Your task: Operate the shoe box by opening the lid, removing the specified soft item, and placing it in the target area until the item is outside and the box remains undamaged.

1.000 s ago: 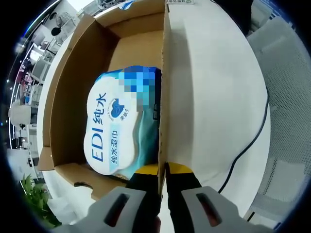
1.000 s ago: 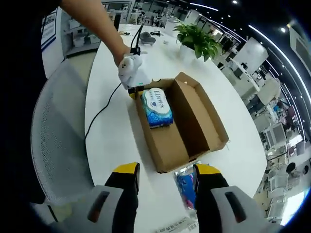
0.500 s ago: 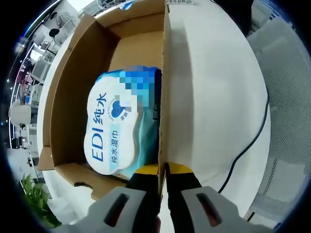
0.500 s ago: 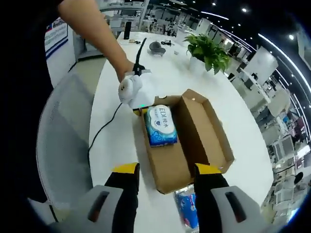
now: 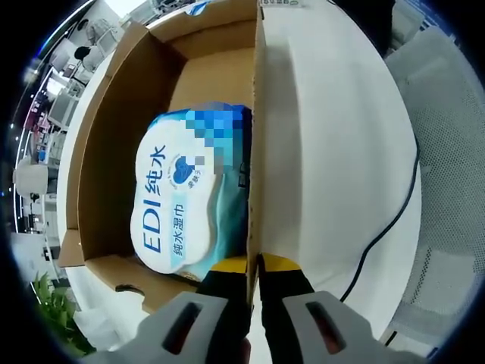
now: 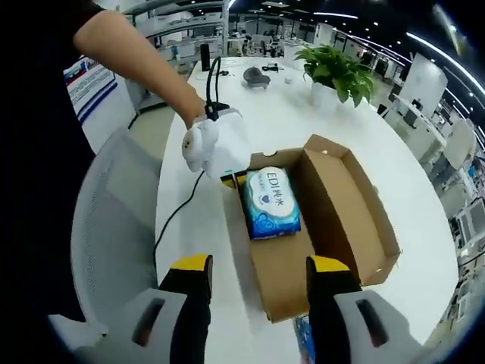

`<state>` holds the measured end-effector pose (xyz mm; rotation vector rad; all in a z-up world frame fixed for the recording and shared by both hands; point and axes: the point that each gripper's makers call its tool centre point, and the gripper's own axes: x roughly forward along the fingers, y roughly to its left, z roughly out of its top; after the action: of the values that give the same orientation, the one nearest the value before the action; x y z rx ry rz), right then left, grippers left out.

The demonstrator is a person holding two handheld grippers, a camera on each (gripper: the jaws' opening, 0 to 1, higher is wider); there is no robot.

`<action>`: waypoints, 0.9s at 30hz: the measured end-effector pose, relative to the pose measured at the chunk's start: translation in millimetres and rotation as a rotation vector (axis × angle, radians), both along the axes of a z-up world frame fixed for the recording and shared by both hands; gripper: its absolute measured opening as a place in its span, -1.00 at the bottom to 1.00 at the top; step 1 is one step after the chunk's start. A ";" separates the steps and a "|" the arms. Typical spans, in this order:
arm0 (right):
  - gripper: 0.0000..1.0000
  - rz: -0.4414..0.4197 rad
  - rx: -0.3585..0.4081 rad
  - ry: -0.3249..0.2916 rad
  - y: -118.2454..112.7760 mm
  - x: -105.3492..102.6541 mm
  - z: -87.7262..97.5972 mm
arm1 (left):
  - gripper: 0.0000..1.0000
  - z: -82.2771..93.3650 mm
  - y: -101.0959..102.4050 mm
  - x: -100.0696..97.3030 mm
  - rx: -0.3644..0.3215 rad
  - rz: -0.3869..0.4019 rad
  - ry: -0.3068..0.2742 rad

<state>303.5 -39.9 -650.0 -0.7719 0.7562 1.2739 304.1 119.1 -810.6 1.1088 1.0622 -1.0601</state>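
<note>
The brown cardboard shoe box (image 5: 114, 136) lies open on the white table (image 5: 333, 136). A blue and white pack of wet wipes (image 5: 178, 205) rests inside it, against the near end. My left gripper (image 5: 255, 265) is shut on the top edge of the box's side wall. In the right gripper view the same box (image 6: 356, 205) sits mid-frame with the pack (image 6: 271, 203) in it. There the left gripper (image 6: 229, 179), held by a person's hand, pinches the box's near corner. My right gripper (image 6: 260, 269) hangs open above the table, short of the box, holding nothing.
A black cable (image 6: 178, 220) trails over the table edge from the left gripper. A grey mesh chair (image 6: 114, 227) stands beside the table. A potted plant (image 6: 341, 68) and small items sit at the far end. A blue packet (image 6: 303, 327) peeks out near the box's close end.
The right gripper view has swung, so the box now sits closer to its middle. The left gripper still pinches the box wall; pack and box have not moved.
</note>
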 end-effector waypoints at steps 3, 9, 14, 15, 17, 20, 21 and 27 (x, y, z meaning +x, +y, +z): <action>-0.03 0.027 -0.013 -0.015 2.4 6.0 0.7 | -0.96 0.3 -0.1 0.1 0.000 0.000 0.001; -0.03 0.042 -0.023 0.010 8.4 19.9 -2.7 | -0.96 0.5 -0.2 0.0 -0.002 -0.001 0.001; -0.03 0.015 -0.033 -0.001 9.1 36.6 -10.9 | -0.96 -0.4 -0.3 0.0 -0.003 0.000 -0.001; -0.03 0.014 -0.030 0.005 9.8 37.0 -11.2 | -0.96 -0.2 -0.3 -0.1 -0.003 0.000 -0.001; -0.03 0.035 -0.039 0.027 12.9 36.8 -12.8 | -0.96 0.2 -0.3 -0.4 -0.003 0.000 -0.003; -0.03 0.088 -0.077 0.025 14.5 38.5 -14.0 | -0.96 -0.1 -0.4 -0.4 -0.004 -0.004 -0.003; -0.03 0.089 -0.078 0.010 15.6 41.7 -13.8 | -0.96 0.0 -0.4 -0.5 -0.004 -0.004 -0.002; -0.03 0.032 -0.053 0.006 25.4 53.5 -26.4 | -0.96 0.3 -0.6 -0.8 -0.004 -0.006 -0.001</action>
<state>356.9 -14.5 -676.4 -0.8262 0.7880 1.2897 303.3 118.6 -810.4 1.1099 1.0566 -1.0659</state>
